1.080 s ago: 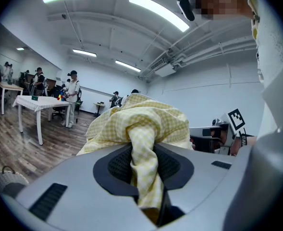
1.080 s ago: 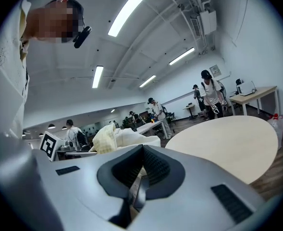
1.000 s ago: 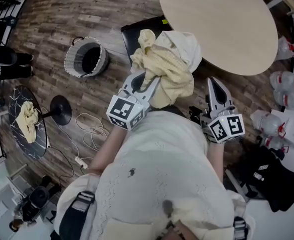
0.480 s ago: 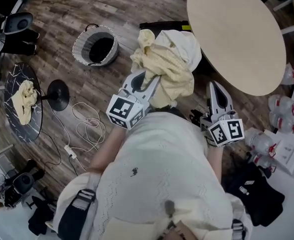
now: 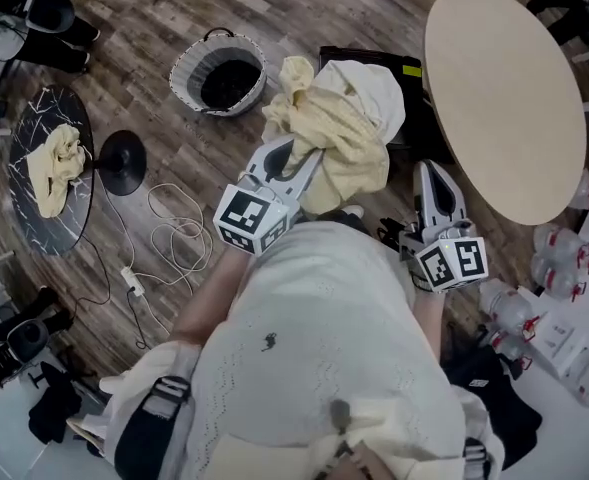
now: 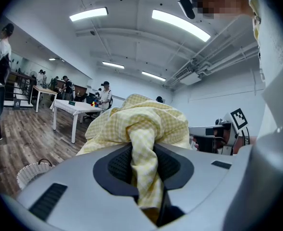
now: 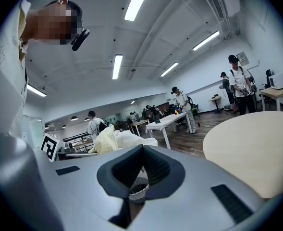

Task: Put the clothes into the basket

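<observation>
My left gripper (image 5: 296, 156) is shut on a yellow checked garment (image 5: 334, 153), which hangs bunched together with a white garment (image 5: 369, 88) at chest height. In the left gripper view the checked cloth (image 6: 143, 143) is pinched between the black pads. The woven basket (image 5: 219, 73) with its dark lining stands on the wood floor, ahead and to the left of the bundle, and shows low in the left gripper view (image 6: 33, 172). My right gripper (image 5: 432, 180) is shut with nothing in it, level beside the left one. Another yellow garment (image 5: 56, 163) lies on a small dark round table (image 5: 29, 223).
A large round beige table (image 5: 504, 98) stands to the right. A black floor-stand base (image 5: 122, 163) and a white cable (image 5: 174, 243) lie on the floor left of me. Water bottles (image 5: 559, 278) and dark bags sit at the right edge. People stand further off in the room.
The floor has slid across the head view: the basket has shifted right and now lies closer to the held bundle. Both grippers travelled with the body and keep the same grip and pose.
</observation>
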{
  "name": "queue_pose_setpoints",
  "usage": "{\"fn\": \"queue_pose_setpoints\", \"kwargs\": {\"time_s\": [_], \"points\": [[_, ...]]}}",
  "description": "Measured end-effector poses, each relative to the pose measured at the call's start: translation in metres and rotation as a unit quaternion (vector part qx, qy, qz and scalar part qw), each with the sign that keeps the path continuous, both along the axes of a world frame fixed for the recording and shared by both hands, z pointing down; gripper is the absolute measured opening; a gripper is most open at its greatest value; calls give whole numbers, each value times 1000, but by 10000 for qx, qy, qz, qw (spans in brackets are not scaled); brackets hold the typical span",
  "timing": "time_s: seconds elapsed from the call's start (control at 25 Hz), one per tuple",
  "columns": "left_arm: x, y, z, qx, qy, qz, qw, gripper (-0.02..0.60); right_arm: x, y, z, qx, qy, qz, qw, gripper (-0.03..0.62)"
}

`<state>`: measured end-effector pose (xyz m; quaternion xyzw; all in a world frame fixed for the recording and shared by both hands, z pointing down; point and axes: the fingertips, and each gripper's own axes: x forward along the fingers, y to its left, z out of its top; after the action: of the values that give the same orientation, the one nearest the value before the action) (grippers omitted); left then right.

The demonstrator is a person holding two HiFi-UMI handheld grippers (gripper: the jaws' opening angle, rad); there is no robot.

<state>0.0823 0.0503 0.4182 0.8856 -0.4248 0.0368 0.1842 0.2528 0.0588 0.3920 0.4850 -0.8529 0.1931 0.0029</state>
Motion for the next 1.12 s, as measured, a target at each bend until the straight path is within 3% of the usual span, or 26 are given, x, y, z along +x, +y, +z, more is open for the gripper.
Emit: {"fn": "queue_pose_setpoints", "kwargs": {"time_s": [0.84, 1.12], "points": [[-257, 17, 16, -21, -112, -1249, 9921, 109, -280, -37, 9, 18, 38, -1572, 9876, 8], [-318, 33, 21, -30, -49, -1764, 9843, 109, -340, -36, 13, -13, 89, -1984, 9801, 8]]}}
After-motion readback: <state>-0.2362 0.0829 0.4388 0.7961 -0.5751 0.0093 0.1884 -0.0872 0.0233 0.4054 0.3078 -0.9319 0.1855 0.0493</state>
